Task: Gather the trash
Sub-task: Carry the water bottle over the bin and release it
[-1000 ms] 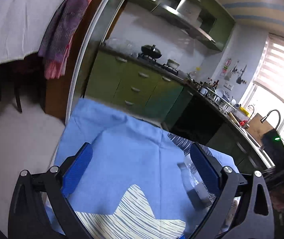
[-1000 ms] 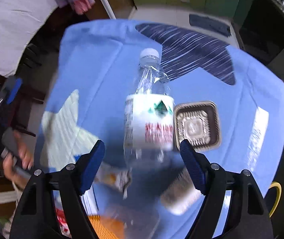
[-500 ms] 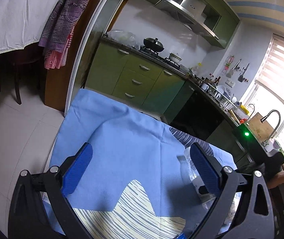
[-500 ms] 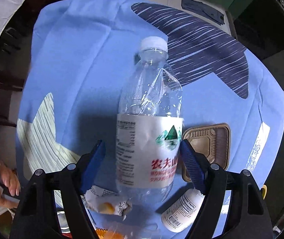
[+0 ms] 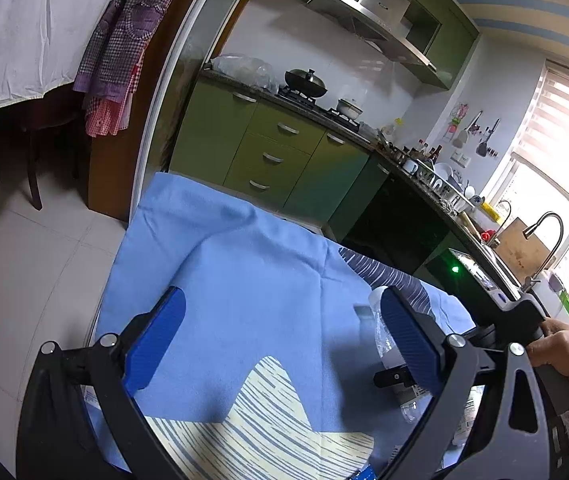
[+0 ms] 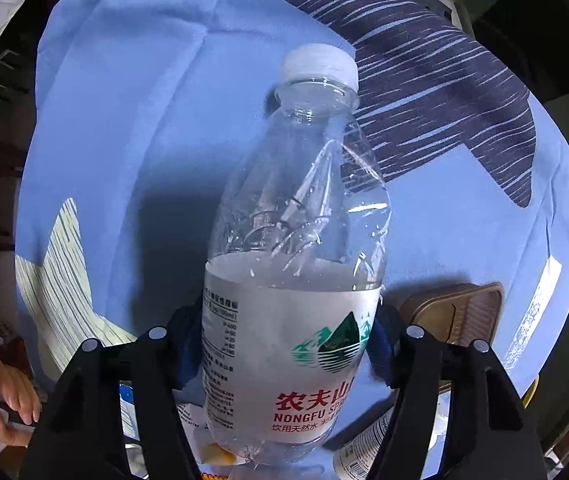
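The left gripper [image 5: 280,340] hangs wide open over the light blue cloth-covered table [image 5: 244,280], nothing between its blue pads. To its right the clear, crumpled plastic water bottle [image 6: 296,280] with a white cap and white label lies on the cloth between the right gripper's [image 6: 284,352] pads; the jaws have just been closing and now sit against its labelled sides. A brown plastic tray [image 6: 460,312] lies just right of the bottle.

cloth [image 6: 132,112]: blue, navy streaked patch | bottle [image 6: 296,248]: clear, white cap | tray [image 6: 460,312]: brown
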Available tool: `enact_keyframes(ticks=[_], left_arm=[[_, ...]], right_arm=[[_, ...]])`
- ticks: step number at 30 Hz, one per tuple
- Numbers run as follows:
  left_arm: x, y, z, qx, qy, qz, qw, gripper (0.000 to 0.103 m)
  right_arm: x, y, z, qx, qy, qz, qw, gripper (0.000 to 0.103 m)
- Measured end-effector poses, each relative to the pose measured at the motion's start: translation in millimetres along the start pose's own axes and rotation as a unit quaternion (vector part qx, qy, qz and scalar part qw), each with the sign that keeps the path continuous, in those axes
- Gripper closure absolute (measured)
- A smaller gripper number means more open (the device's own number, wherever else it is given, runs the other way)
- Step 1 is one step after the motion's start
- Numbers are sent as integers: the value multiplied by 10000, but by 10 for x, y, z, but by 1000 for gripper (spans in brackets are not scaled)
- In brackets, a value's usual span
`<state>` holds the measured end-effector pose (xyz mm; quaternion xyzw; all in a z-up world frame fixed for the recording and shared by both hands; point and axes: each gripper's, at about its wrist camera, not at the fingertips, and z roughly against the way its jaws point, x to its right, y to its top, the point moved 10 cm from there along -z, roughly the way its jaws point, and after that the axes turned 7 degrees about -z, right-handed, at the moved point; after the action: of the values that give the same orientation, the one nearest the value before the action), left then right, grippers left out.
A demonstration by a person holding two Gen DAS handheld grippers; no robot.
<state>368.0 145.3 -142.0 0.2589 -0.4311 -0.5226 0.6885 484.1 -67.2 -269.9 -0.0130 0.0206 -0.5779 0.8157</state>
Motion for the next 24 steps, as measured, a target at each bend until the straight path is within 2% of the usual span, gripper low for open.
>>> enact_keyframes(ticks=[7, 12, 18, 21, 22, 24], left_arm=[[-6, -2, -24, 3, 62, -48, 10000, 10], [18, -36, -63, -66, 74, -108, 9999, 10], [57, -92, -116, -170, 127, -246, 9995, 10], [77, -120, -139, -219, 119, -294, 9993, 10], [85, -128, -143, -231, 114, -307, 9992, 10], [107, -136, -143, -238, 98, -340, 9991, 10]], right_arm=[[85, -103, 304, 229, 356, 83, 9991, 39], [263, -333, 774, 565, 696, 77, 9959, 40], [990, -957, 1261, 795, 735, -313, 9936, 40], [1729, -1439, 1371, 855, 552, -845, 9912, 40], [1866, -1532, 1371, 866, 522, -991, 9899, 40], [2457, -1889, 1329, 893, 430, -1515, 9835, 40]])
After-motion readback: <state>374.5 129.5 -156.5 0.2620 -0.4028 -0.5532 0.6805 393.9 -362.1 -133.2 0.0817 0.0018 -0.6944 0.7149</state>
